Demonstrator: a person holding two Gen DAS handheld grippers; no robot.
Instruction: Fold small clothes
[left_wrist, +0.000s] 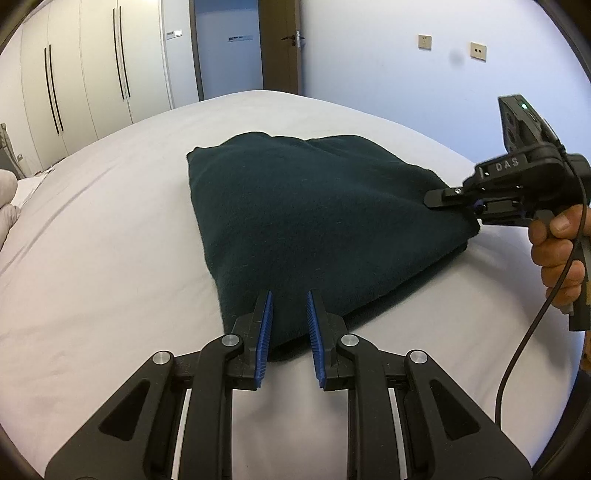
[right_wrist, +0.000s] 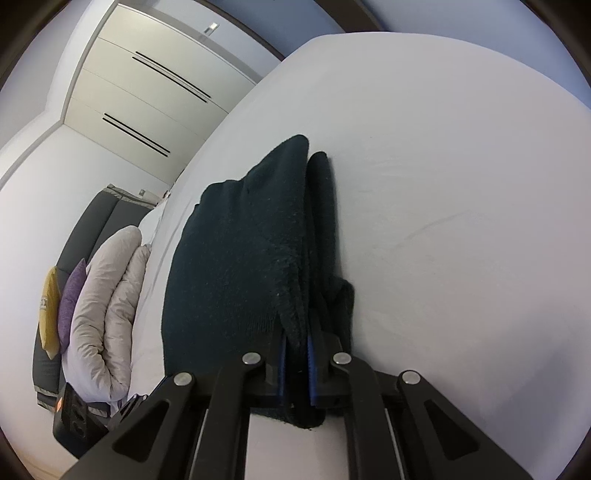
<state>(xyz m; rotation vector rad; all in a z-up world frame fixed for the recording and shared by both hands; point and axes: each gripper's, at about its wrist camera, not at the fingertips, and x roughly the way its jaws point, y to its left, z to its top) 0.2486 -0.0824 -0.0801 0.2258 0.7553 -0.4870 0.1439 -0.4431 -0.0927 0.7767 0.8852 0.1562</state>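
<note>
One dark green fleece garment (left_wrist: 317, 221) lay folded in several layers near the middle of the bed (left_wrist: 110, 258), on its pale grey sheet. The right claw (right_wrist: 295, 354) pinched a thick edge of this garment between its blue pads (right_wrist: 311, 369), the fabric bunched between them and hanging over their base. In the left wrist view a bare hand (left_wrist: 557, 258) gripped that tool's handle at the garment's right corner, and one black cable (left_wrist: 517, 350) trailed down from it. The left claw (left_wrist: 290, 299) hovered over the near edge of the garment, its two ribbed blue pads (left_wrist: 264, 339) slightly apart with nothing pressed between them. Beyond the bed stood a white wardrobe (left_wrist: 74, 81) with paired black handles, one open door (left_wrist: 280, 44), and two wall sockets (left_wrist: 478, 51). At the headboard (right_wrist: 85, 229) lay one rolled duvet (right_wrist: 107, 295), one purple cushion (right_wrist: 70, 306) and one yellow cushion (right_wrist: 50, 310).
</note>
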